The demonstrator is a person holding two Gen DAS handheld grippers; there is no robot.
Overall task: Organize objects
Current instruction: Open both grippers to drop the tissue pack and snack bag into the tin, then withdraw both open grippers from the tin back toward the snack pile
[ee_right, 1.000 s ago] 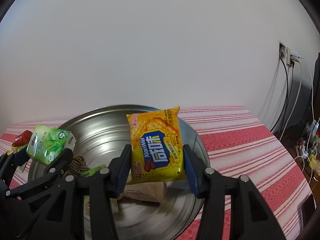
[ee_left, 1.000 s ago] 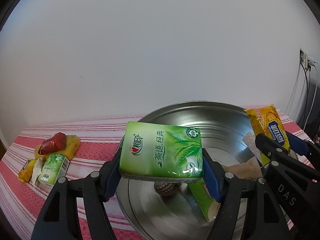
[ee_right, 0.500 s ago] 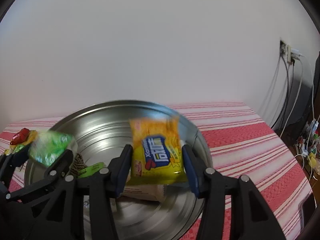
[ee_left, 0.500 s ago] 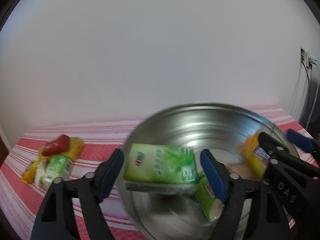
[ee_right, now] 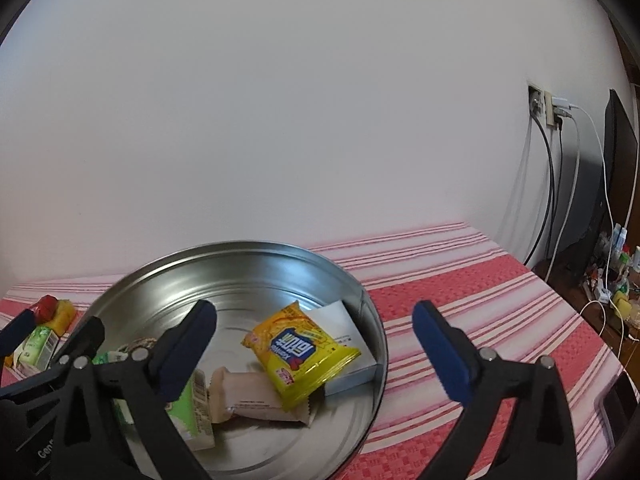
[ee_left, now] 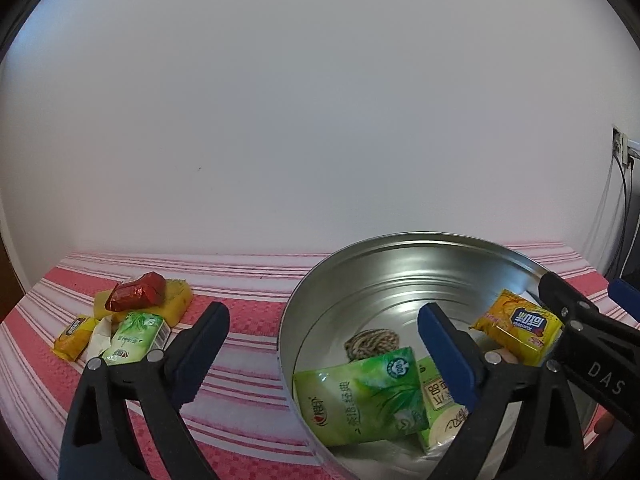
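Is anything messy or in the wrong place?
Yes. A small heap of packets lies on the striped cloth, outside the metal bowl. The yellow cracker pack lies tilted on a white box.

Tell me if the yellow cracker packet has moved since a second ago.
Yes. The yellow cracker packet has dropped from between the right gripper's opening jaws into the metal basin, now lying on the white box.

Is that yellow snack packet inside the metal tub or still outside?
Inside: the yellow snack packet lies in the metal tub, atop a white box.
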